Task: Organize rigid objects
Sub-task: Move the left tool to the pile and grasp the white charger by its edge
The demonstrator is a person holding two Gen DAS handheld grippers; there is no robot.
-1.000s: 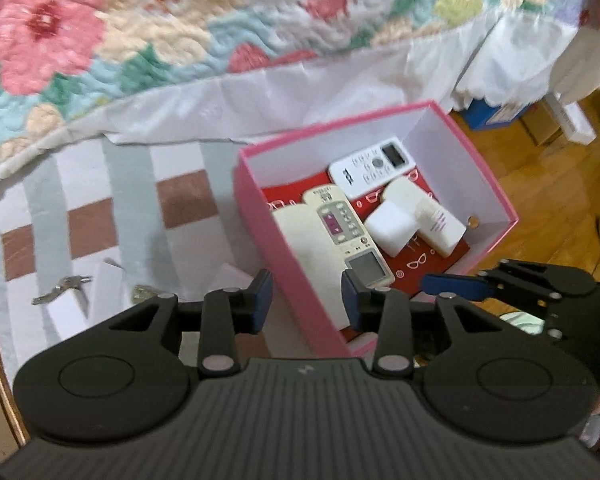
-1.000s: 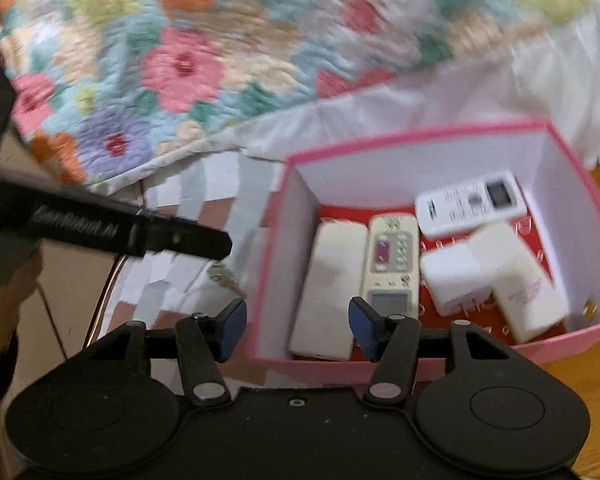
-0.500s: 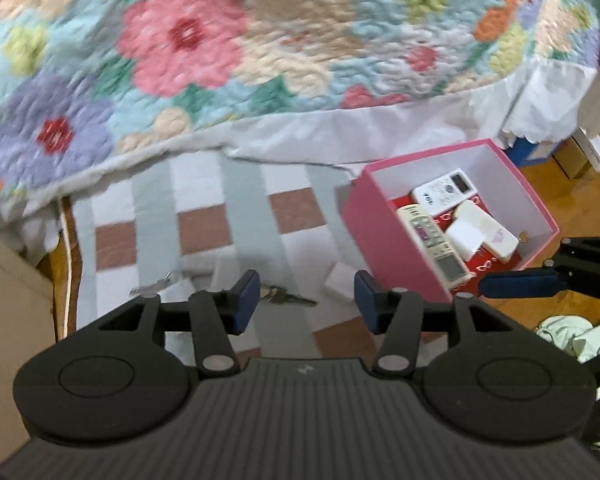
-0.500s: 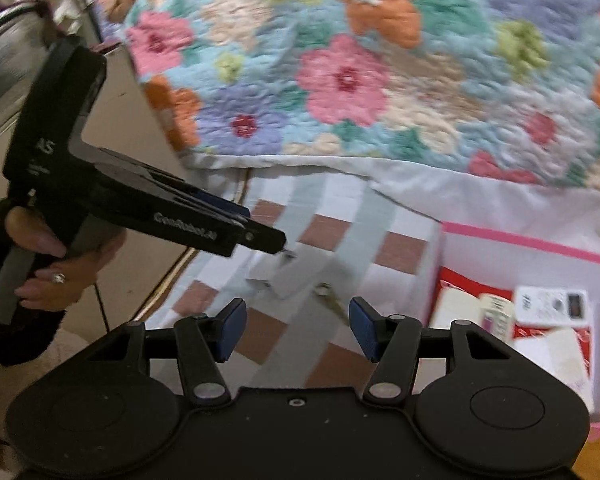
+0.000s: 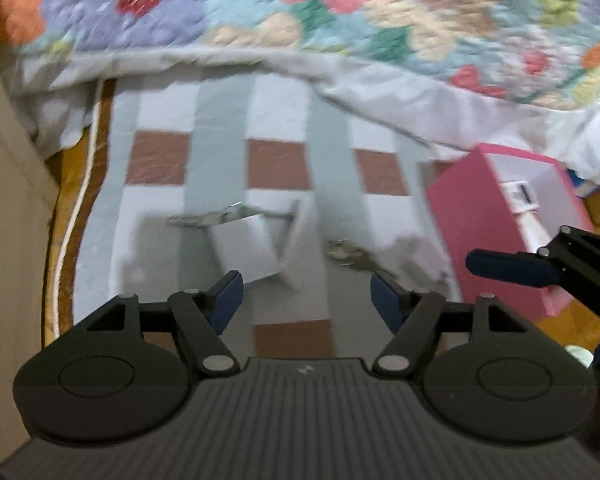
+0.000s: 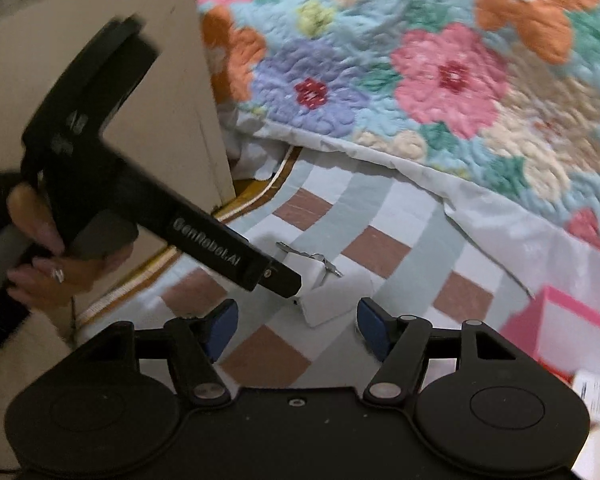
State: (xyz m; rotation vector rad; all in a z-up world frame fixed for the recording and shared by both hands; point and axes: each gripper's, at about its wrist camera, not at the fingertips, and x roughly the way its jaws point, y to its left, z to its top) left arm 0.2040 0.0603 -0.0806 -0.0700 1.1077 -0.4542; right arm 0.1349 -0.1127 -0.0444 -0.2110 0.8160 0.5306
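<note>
Both the left gripper (image 5: 306, 294) and right gripper (image 6: 296, 322) hold nothing, jaws opening over white cards (image 5: 256, 244) and keys (image 5: 350, 258) on the mat (image 5: 220, 160); pink box (image 5: 496, 232) right, quilt (image 5: 340, 12) beyond.

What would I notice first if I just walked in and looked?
Probably the flowery quilt draped across the top, bright pink, orange and purple. Below it lies a checked mat with white cards and keys scattered in the middle, and a pink box on its right edge. Both black tongs, left and right, hang over the mat, opening with nothing between them.
</note>
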